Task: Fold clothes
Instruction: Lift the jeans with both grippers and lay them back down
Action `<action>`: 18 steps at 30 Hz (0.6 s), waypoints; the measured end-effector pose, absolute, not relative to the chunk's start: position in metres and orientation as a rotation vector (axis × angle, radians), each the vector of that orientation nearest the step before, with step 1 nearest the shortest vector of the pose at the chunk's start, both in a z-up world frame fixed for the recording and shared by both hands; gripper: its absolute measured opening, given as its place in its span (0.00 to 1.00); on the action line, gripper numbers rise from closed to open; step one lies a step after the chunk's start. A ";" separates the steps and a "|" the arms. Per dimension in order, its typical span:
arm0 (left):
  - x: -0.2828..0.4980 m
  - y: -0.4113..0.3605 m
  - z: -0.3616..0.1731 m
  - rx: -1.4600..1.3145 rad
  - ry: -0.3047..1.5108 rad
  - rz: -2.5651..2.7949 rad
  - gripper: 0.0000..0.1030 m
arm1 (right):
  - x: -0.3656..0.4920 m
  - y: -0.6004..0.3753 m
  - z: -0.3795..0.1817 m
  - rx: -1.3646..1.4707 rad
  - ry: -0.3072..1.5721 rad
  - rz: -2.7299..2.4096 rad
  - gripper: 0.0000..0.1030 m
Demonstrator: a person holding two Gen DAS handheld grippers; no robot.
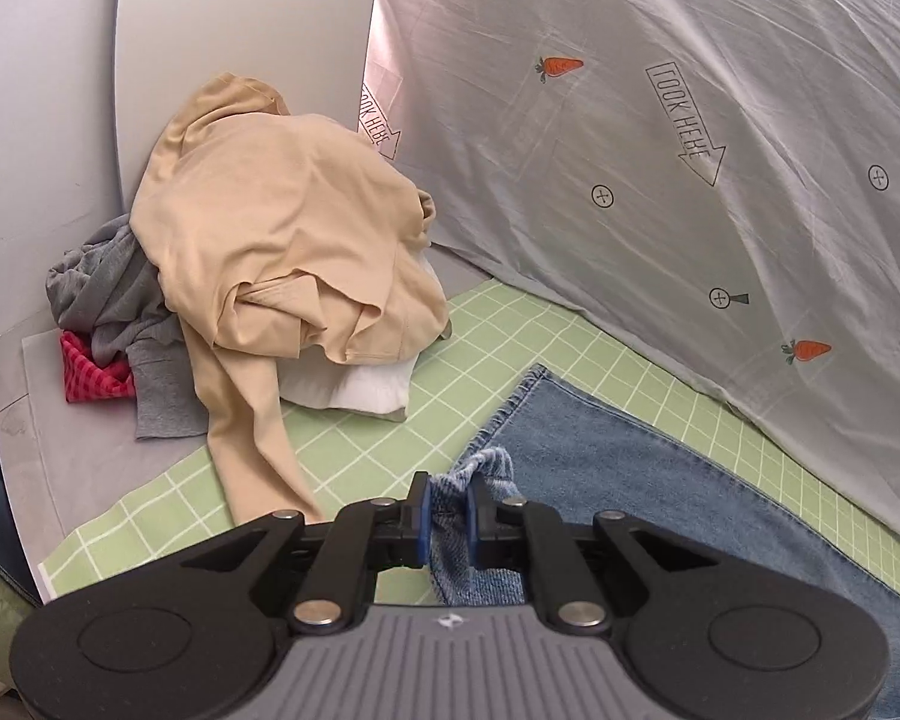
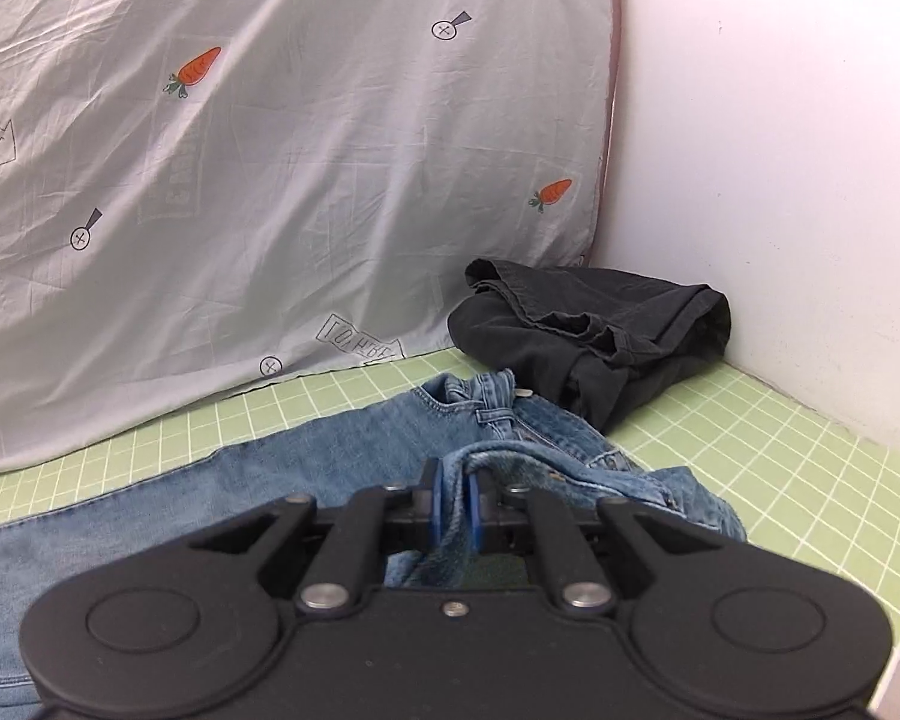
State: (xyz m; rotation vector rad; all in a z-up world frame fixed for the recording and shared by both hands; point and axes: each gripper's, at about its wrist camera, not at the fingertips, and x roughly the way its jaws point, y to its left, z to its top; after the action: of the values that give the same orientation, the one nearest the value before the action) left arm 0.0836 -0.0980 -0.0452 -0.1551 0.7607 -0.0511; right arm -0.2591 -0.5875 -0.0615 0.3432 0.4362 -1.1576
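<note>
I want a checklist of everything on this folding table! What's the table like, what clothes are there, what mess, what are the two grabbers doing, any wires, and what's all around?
Surface: green checked mat, flat, partly covered by clothes.
Job's things: blue jeans spread on the mat; leg end in the left wrist view, waistband end in the right wrist view.
Clutter: heap of a tan garment, a grey garment, a red patterned cloth and something white underneath; a folded black garment in the far corner.
Grippers: left gripper shut on denim; right gripper shut on denim.
Cables: nothing seen.
Surroundings: grey carrot-print sheet behind; white walls at the sides.
</note>
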 end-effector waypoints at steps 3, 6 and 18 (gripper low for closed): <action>0.097 -0.105 -0.048 -0.225 0.789 -0.047 0.11 | -0.241 -0.597 -0.060 0.327 0.446 -1.153 0.07; 0.101 -0.119 -0.029 -0.213 0.736 -0.081 0.11 | -0.223 -0.607 -0.057 0.305 0.448 -1.149 0.07; 0.185 -0.173 -0.056 -0.342 0.808 -0.025 0.11 | -0.124 -0.669 -0.083 0.216 0.555 -1.129 0.07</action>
State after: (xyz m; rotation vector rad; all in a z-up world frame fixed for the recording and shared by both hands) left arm 0.1853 -0.1727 -0.0561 -0.3417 0.8079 -0.0249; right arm -0.1237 -0.6686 -0.0832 0.2164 0.5549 -1.1293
